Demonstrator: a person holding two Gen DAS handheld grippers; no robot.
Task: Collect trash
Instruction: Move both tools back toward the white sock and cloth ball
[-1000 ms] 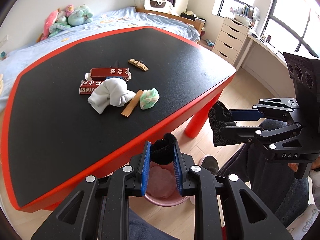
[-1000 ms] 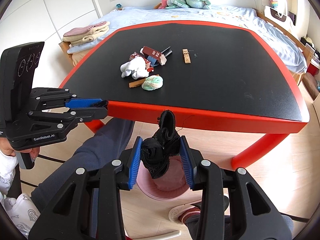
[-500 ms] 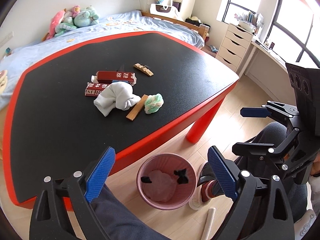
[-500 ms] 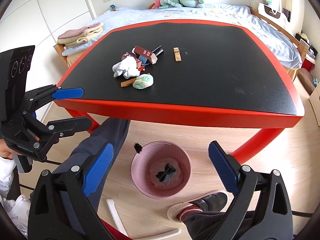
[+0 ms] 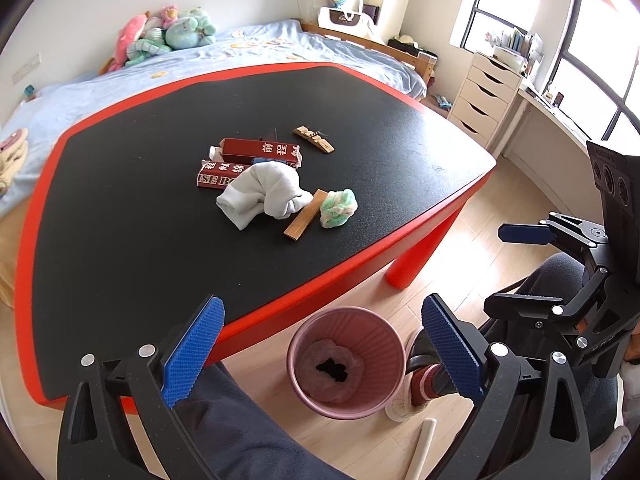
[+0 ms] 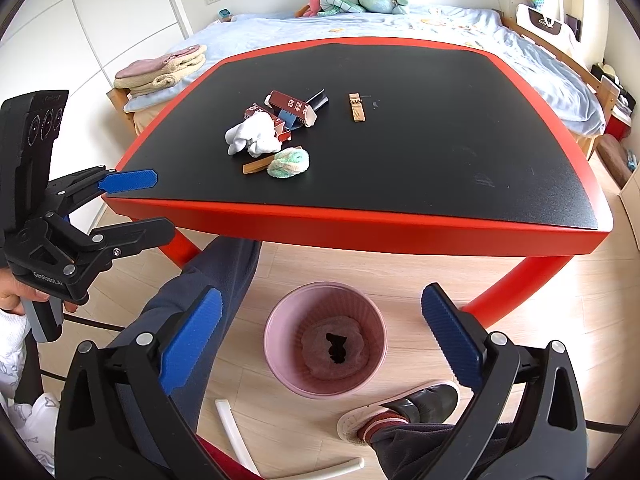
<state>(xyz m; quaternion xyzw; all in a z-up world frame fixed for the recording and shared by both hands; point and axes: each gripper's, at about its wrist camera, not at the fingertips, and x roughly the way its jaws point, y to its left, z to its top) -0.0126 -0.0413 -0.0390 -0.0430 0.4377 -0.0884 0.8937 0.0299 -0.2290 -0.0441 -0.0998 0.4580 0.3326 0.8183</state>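
Left wrist view: the left tongs (image 5: 320, 344) are standing wide open and holding nothing, hanging above the pink bin (image 5: 346, 364) at 5 o'clock of the counter (image 5: 120, 240), probably for dropping. Trash (image 5: 280, 184) is lying mid-counter.

Right wrist view: the right tongs (image 6: 320, 340) are also gaping, empty, over the bin (image 6: 325, 338); a dark scrap (image 6: 336, 347) is lying inside. The trash (image 6: 276, 136) is waiting at 12 o'clock.

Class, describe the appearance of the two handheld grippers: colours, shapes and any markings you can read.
Both grippers are black angular frames with silver screw heads and ribbed blue pads on the two fingers. The left gripper carries white "GenRobot.AI" lettering and a flat black panel with three round openings; its handle looks grey. The right gripper has a matching three-hole panel.
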